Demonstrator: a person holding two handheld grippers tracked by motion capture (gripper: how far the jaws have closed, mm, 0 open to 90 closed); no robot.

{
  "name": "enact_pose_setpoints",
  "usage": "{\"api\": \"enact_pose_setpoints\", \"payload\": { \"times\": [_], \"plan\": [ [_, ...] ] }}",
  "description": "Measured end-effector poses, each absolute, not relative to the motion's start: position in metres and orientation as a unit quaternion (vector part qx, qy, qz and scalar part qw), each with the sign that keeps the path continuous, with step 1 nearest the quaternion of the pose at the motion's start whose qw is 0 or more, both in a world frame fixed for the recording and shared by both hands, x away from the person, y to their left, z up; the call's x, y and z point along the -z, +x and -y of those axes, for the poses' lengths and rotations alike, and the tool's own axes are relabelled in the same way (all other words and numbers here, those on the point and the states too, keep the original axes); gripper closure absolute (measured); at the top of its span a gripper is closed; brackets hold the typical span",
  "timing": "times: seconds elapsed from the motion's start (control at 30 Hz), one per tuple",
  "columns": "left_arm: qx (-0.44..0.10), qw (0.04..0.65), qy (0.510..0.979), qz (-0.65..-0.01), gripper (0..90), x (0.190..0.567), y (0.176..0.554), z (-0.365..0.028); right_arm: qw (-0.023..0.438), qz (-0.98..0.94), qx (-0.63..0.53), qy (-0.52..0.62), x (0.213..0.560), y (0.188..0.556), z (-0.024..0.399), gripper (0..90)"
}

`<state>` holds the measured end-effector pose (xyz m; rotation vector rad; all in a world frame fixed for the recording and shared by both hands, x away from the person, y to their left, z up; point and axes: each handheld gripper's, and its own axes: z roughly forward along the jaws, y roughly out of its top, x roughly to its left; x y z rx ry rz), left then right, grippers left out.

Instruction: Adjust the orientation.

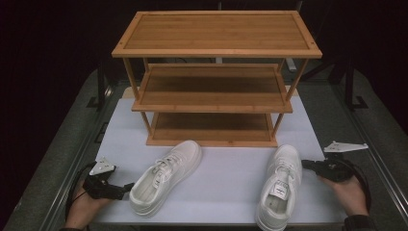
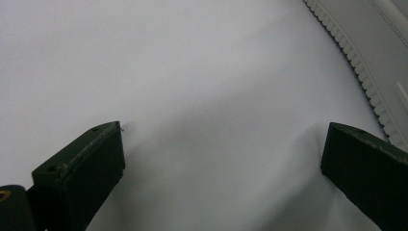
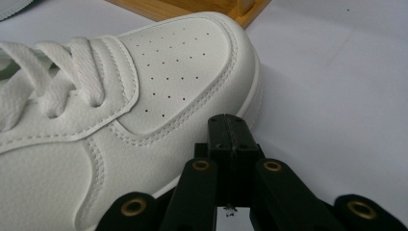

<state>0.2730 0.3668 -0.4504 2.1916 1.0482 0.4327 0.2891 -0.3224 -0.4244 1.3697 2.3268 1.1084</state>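
The person's left hand (image 1: pixel 82 206) comes in at the near left corner of the desk (image 1: pixel 226 178), palm down, holding the left gripper (image 1: pixel 126 187) low and pointed right toward the heel side of the left sneaker (image 1: pixel 166 175). In the left gripper view its two black jaws stand wide apart over bare white desk surface, gripping nothing, with the ribbed sole edge of that sneaker (image 2: pixel 370 72) just beyond the right-hand jaw.

The right hand (image 1: pixel 349 192) rests at the near right edge, holding the right gripper (image 1: pixel 307 165) pointed left at the side of the right sneaker (image 1: pixel 281 185). In the right gripper view the jaws are pressed together with no gap and nothing between them, their tip (image 3: pixel 231 130) just beside the sole under the perforated toe cap (image 3: pixel 178 72); whether it touches cannot be told.

Both white sneakers lie on the desk in front of a three-tier bamboo shoe rack (image 1: pixel 216 53), toes toward it, the left one angled right.
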Motion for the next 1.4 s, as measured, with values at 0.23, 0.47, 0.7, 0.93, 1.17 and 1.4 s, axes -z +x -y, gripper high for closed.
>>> {"api": "enact_pose_setpoints", "payload": {
  "times": [0.23, 0.47, 0.7, 0.93, 1.17, 1.4],
  "plan": [
    [-0.165, 0.331, 0.838, -0.401, 1.0, 0.450, 0.273, -0.367, 0.106, -0.802, -0.365, 0.461, 0.421, 0.306, 0.303, 89.9],
    [-0.164, 0.331, 0.838, -0.401, 1.0, 0.450, 0.273, -0.367, 0.107, -0.814, -0.356, 0.446, 0.420, 0.325, 0.275, 89.9],
    [-0.164, 0.331, 0.838, -0.402, 1.0, 0.450, 0.273, -0.367, 0.100, -0.829, -0.352, 0.424, 0.419, 0.340, 0.244, 89.9],
    [-0.164, 0.331, 0.838, -0.402, 1.0, 0.450, 0.273, -0.367, 0.088, -0.838, -0.361, 0.399, 0.419, 0.349, 0.221, 90.0],
    [-0.164, 0.330, 0.838, -0.402, 1.0, 0.450, 0.273, -0.367, 0.079, -0.849, -0.365, 0.375, 0.419, 0.355, 0.201, 90.0],
    [-0.164, 0.330, 0.838, -0.402, 1.0, 0.450, 0.273, -0.367, 0.071, -0.856, -0.374, 0.350, 0.420, 0.357, 0.187, 89.9]
  ]
}}
